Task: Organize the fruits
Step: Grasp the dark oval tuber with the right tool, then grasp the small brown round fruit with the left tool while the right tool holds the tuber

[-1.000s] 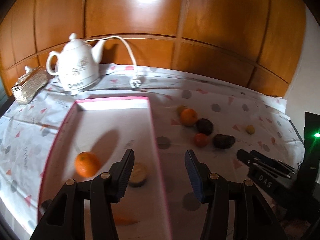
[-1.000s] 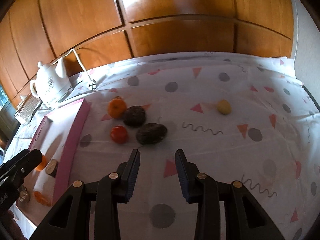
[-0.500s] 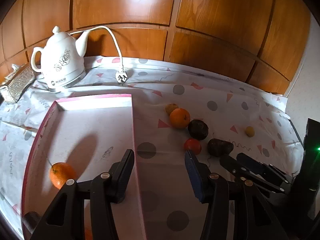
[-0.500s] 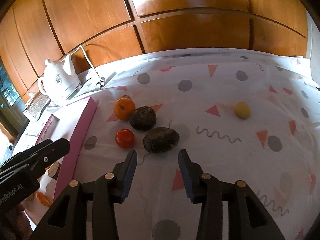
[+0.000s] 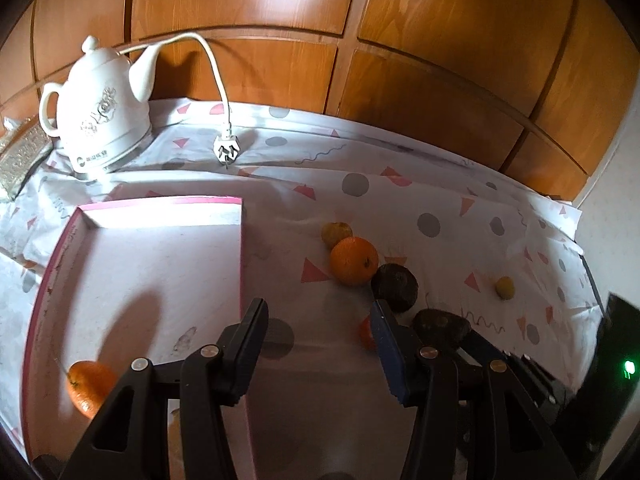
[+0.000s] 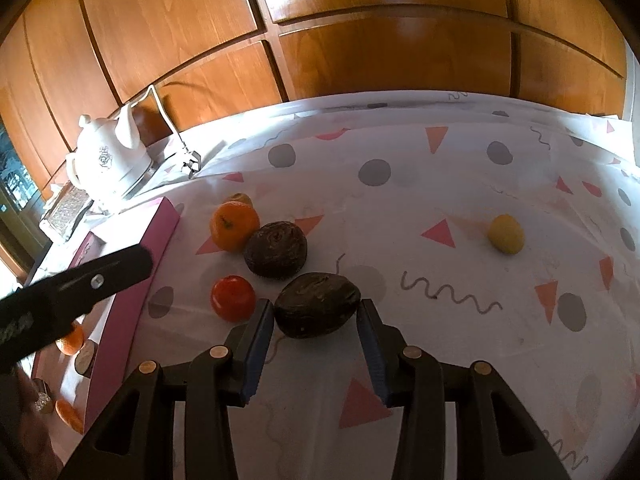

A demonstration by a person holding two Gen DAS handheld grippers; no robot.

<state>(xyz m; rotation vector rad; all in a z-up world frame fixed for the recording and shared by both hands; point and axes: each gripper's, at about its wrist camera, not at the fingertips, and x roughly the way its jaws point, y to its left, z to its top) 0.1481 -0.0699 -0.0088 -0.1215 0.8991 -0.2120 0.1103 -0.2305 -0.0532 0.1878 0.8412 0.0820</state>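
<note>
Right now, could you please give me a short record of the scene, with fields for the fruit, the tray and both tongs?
tray: pink-rimmed tray, holding one orange
loose fruit: orange, round dark fruit, red fruit, oblong dark fruit, yellow fruit, all on the tablecloth
right tongs: open, straddling the oblong dark fruit
left tongs: open, empty, over the tray's right edge
background: white kettle, unplugged

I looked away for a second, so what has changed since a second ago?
The right gripper has moved forward to the oval dark fruit, which now sits between its open fingers, not yet gripped. The left gripper swung right, off the pink tray toward the loose fruit, still open and empty. The fruits, tray and kettle stayed put.
</note>
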